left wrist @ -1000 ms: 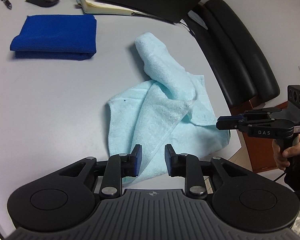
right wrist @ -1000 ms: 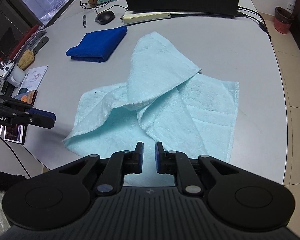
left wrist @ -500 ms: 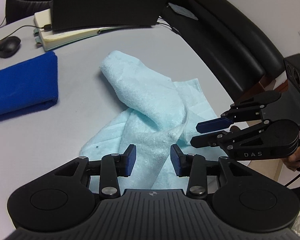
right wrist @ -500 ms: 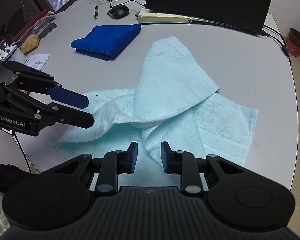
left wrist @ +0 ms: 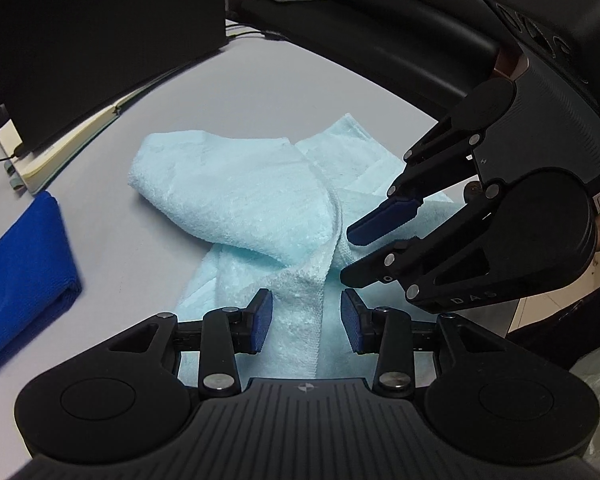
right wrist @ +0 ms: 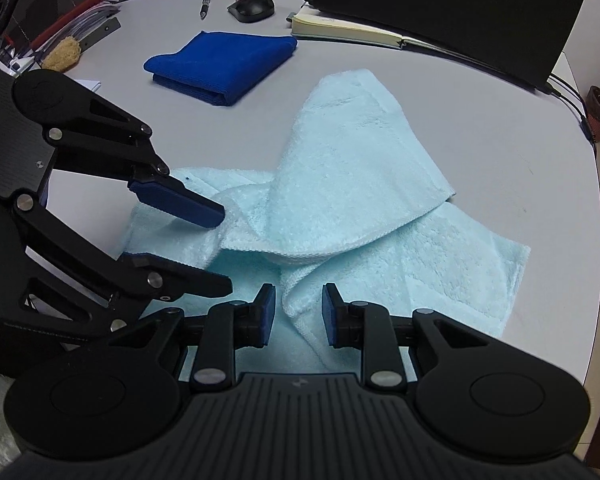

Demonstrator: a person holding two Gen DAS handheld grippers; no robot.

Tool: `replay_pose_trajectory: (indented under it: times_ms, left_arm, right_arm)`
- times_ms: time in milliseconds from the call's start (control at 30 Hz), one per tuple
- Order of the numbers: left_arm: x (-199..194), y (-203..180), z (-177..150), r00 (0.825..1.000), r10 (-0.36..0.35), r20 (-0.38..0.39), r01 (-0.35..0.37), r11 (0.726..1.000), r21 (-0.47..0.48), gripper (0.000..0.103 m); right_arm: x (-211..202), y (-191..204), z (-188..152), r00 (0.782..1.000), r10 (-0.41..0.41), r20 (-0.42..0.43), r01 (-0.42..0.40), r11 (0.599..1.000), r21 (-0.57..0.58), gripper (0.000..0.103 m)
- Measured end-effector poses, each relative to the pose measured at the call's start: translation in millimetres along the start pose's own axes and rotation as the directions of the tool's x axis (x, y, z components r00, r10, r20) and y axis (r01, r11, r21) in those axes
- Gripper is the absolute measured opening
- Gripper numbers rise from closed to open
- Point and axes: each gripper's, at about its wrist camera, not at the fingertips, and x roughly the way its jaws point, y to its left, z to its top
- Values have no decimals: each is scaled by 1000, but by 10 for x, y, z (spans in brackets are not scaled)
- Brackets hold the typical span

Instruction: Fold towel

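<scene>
A light blue towel (left wrist: 244,196) lies rumpled on the grey table, one part flopped over the rest; it also shows in the right wrist view (right wrist: 352,184). My left gripper (left wrist: 306,320) is open, its pads either side of a raised fold of the towel at its near edge. My right gripper (right wrist: 299,318) is open around a near corner fold of the towel. Each gripper shows in the other's view: the right gripper (left wrist: 350,254) from the left wrist, the left gripper (right wrist: 224,250) from the right wrist, both open and close together over the towel.
A folded dark blue cloth (right wrist: 224,62) lies beyond the towel, also in the left wrist view (left wrist: 24,276). A black laptop (right wrist: 440,12) sits on a notebook (right wrist: 348,30) at the back. A mouse (right wrist: 252,8), a pen (right wrist: 205,4) and papers (right wrist: 76,12) lie far left. Black chairs (left wrist: 380,36) stand behind the table.
Both grippers have moved in toward the towel's near edge and toward each other, and both have opened wider. The towel itself lies as before.
</scene>
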Motion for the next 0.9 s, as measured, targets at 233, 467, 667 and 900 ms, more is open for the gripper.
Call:
replay_pose_trajectory:
  times_ms: [233, 467, 667, 900]
  left_arm:
    - [46, 41, -29, 1000, 2, -4, -2, 1000, 1, 13]
    - [-172, 237, -42, 996, -43, 79, 55, 987, -149, 4]
    - [-470, 545, -95, 982, -68, 175, 124, 936, -330, 3]
    - [-745, 769, -144, 959, -83, 269, 200, 874, -443, 3]
  right_arm:
    - [-44, 0, 45, 1000, -15, 21, 14, 1000, 8, 25]
    - [-147, -30, 101, 998, -31, 58, 28, 999, 39, 4]
    - [-372, -187, 137, 993, -28, 119, 14, 993, 116, 3]
    - [-746, -390, 216, 983, -32, 179, -9, 975, 223, 3]
